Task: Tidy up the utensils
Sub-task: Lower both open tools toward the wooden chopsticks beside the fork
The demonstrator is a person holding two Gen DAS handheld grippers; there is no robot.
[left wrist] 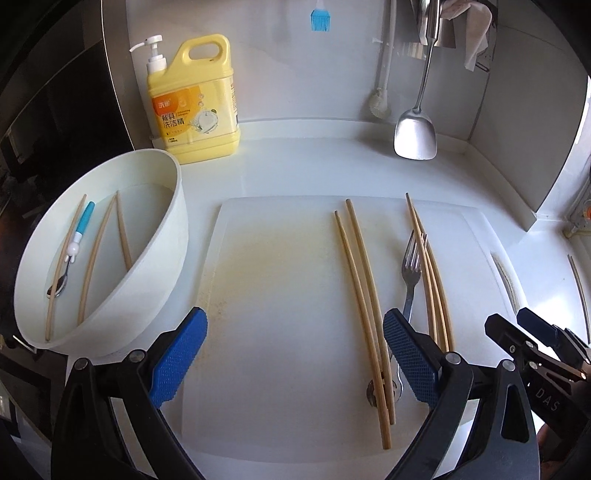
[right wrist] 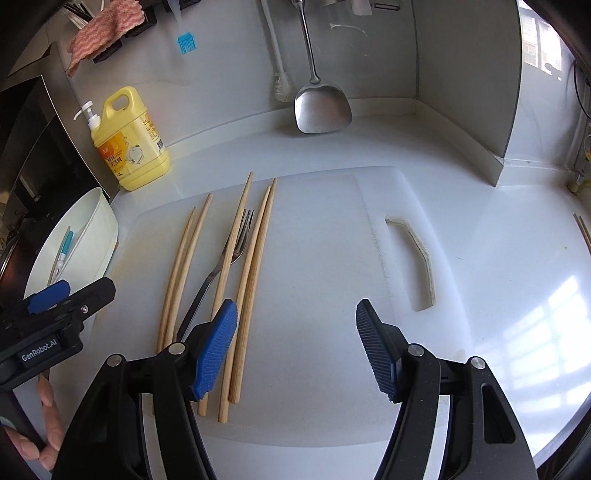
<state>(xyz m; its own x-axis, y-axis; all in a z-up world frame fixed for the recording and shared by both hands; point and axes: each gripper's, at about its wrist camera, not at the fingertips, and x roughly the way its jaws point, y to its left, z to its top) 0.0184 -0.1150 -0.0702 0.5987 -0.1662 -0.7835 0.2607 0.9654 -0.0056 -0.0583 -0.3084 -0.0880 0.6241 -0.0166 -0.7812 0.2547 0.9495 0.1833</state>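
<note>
Several wooden chopsticks (left wrist: 364,295) and a metal fork (left wrist: 410,275) lie on a white cutting board (left wrist: 280,332). They also show in the right wrist view as chopsticks (right wrist: 255,266) and fork (right wrist: 225,258) on the board (right wrist: 317,295). A white bowl (left wrist: 162,236) at the left holds three chopsticks (left wrist: 92,258) and a blue-handled spoon (left wrist: 75,243). My left gripper (left wrist: 295,354) is open and empty above the board's near edge. My right gripper (right wrist: 295,350) is open and empty, just right of the chopsticks.
A yellow dish-soap bottle (left wrist: 192,103) stands at the back left. A steel spatula (left wrist: 415,129), a brush (left wrist: 380,74) and a blue silicone brush (left wrist: 319,18) hang on the back wall. Two more chopsticks (right wrist: 583,232) lie at the far right of the counter.
</note>
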